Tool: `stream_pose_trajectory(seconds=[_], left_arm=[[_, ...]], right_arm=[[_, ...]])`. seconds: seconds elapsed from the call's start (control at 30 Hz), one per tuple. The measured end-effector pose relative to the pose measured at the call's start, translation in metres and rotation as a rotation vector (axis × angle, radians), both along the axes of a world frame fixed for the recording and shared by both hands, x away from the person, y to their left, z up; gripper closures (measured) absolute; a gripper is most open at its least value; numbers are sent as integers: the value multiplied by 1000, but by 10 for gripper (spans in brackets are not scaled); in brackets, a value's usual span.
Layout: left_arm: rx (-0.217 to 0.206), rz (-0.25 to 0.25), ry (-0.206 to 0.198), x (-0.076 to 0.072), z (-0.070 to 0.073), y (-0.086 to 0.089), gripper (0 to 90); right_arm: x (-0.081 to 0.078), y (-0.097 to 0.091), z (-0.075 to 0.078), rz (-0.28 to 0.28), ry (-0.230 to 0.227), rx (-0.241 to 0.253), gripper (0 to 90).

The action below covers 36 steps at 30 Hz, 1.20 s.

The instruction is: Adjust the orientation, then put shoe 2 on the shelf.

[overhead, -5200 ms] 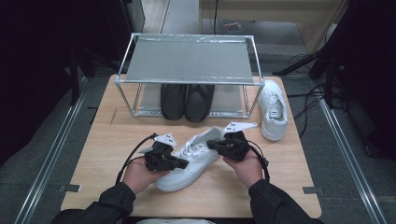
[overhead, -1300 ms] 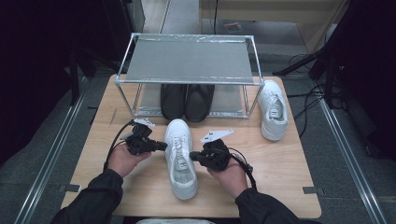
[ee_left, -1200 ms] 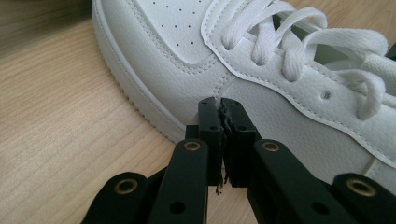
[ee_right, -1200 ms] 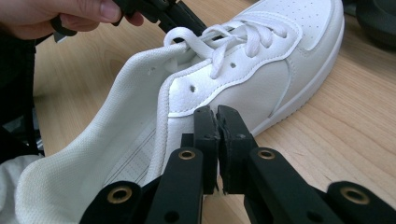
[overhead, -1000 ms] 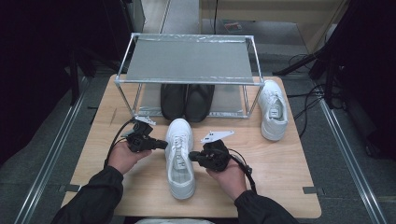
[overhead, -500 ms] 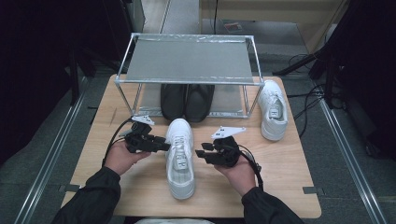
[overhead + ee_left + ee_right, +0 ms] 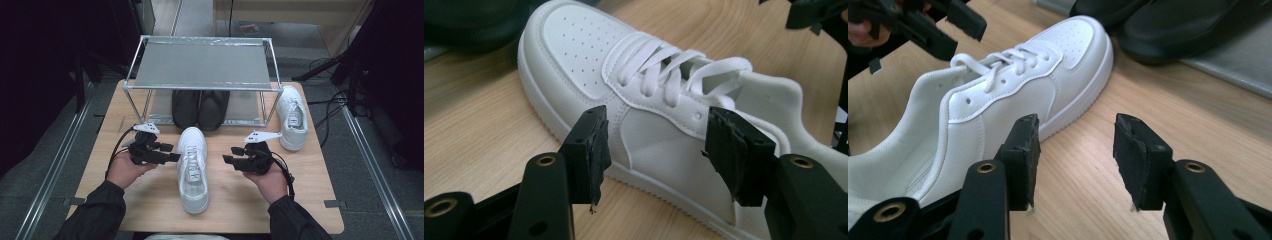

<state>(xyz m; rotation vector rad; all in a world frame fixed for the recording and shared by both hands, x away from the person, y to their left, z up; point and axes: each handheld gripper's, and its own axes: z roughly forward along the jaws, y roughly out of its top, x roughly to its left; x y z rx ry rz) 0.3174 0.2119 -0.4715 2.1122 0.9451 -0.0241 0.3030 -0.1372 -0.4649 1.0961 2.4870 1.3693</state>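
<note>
My left gripper (image 7: 172,157) sits just beside the white sneaker (image 7: 192,167), its jaws just opened and released, pads off the leather. The sneaker stands upright on the wooden table (image 7: 125,200), toe toward the black shoes (image 7: 200,107) under the metal rack (image 7: 202,65). My right gripper (image 7: 227,160) has let go too, jaws spread over bare wood beside the shoe.
</note>
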Motion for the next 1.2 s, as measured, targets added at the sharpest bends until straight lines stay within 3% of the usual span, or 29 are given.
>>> stream_pose_trajectory(seconds=[0.5,0.67,0.8,1.2], left_arm=[[-2,10,4,1,-2,1,407],[19,6,-23,0,-3,0,413],[3,6,-30,-1,-2,2,410],[-9,18,-37,-16,-1,13,401]], right_arm=[[10,-35,10,-86,-18,25,544],[16,-52,11,-131,-17,30,543],[22,-63,11,-151,-20,1,546],[49,-102,11,-254,-14,17,563]])
